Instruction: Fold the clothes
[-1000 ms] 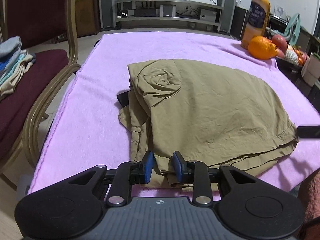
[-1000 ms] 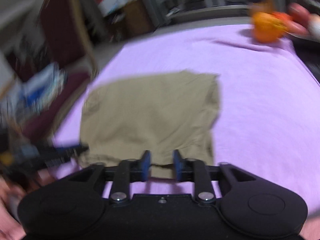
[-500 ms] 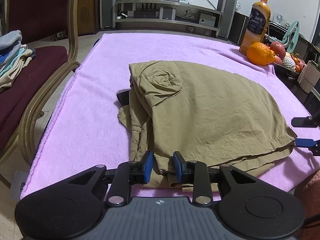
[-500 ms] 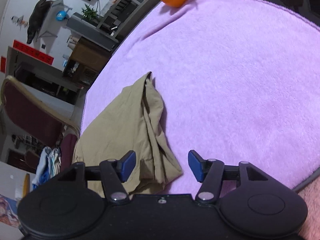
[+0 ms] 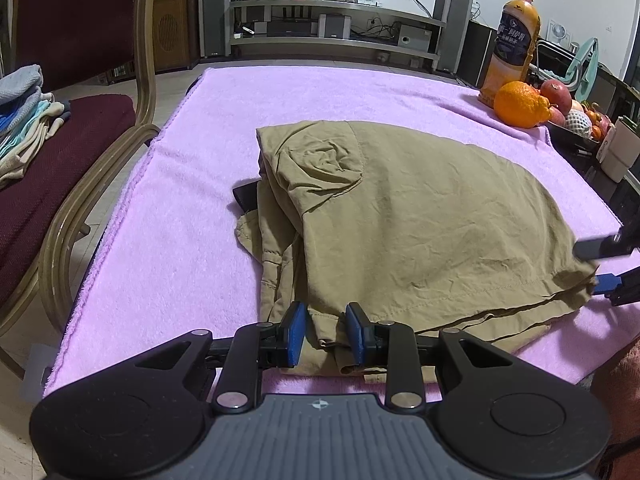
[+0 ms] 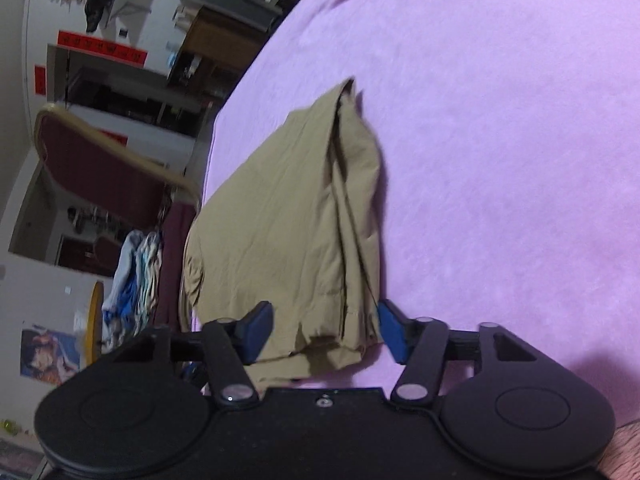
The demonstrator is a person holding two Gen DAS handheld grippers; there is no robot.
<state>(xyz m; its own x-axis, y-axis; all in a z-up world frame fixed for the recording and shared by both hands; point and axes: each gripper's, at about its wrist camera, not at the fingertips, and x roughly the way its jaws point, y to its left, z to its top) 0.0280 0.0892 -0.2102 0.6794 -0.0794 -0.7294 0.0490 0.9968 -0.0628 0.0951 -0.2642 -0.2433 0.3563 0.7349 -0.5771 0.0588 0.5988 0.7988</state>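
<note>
The left gripper (image 5: 326, 334) was at the near edge of the table (image 5: 168, 216), its blue fingers squeezed on a bunched bit of the tan clothes (image 5: 400, 216). The right gripper (image 6: 322, 330) was tipped on its side at the near right corner of the clothes, fingers wide apart with the corner between them, not pinched yet.

The clothes lay in the middle of the pink-covered table, already folded into layers (a black strap poked out on the left). I think one more fold was left, and both grippers looked ready to lift the near edge.

On the chair (image 5: 52, 152) sat a pile of folded clothes (image 5: 24, 120). At the far right corner stood a juice bottle (image 5: 512, 44), and a tray (image 5: 572, 140) held fruit (image 5: 518, 104).
</note>
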